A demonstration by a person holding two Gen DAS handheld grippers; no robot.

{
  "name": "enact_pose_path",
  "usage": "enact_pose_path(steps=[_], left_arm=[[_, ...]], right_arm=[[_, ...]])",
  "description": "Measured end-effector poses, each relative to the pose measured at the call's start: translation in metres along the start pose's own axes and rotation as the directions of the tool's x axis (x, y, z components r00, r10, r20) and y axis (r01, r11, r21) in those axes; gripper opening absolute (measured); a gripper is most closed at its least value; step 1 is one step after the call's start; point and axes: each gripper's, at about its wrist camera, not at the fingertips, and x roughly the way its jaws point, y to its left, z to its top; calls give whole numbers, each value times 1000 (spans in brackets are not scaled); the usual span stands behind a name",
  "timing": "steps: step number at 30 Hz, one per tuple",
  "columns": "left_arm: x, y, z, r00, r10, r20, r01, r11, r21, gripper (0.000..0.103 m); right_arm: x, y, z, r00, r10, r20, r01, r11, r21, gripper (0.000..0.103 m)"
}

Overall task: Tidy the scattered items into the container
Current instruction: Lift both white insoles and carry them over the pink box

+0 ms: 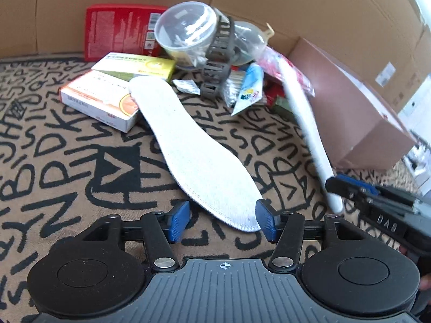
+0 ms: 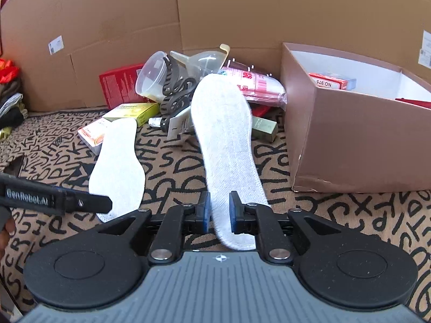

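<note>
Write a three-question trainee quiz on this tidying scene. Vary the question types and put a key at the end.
1. True or false: the right gripper is clamped on an insole.
2. Multiple choice: the second insole lies (a) inside the brown box, (b) flat on the lettered rug in front of the open left gripper, (c) on top of the clear plastic cup.
3. Fill in: the dark strap is draped against the clear plastic ____.

Key: 1 true; 2 b; 3 cup.
</note>
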Motion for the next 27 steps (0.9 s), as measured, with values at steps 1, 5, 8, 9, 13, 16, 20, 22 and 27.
enact_pose_path(steps=[1,5,8,9,13,16,20,22,27], left_arm=[[1,2,2,1000,-1,5,1,1000,-14,72],[4,10,9,1000,11,24,-10,999,-52,77],[7,14,16,999,41,34,-40,998,-49,77],[9,17,19,998,50,35,-48,997,-54,77],[19,26,31,997,72,42,-69,995,-76,77],[26,29,39,996,75,47,-71,994,-83,78],[34,24,46,996,81,49,-78,995,-55,77],[35,19,46,995,83,49,-82,996,-30,73],[35,12,44,998,43,35,-44,999,25,29]], right_arm=[[1,-1,0,1000,-2,-2,2,1000,1,32],[2,-1,0,999,-34,15,34,999,-20,56],[5,-4,3,999,-46,23,46,999,-29,57],[7,-5,4,999,-48,24,48,999,-24,60],[15,-7,10,999,-48,22,48,999,-26,66],[24,-4,12,998,-55,20,56,997,-54,67],[38,-4,17,999,-53,7,54,996,-69,67],[42,-5,19,999,-52,0,52,996,-71,68],[50,-4,18,998,-53,-24,51,996,-77,62]])
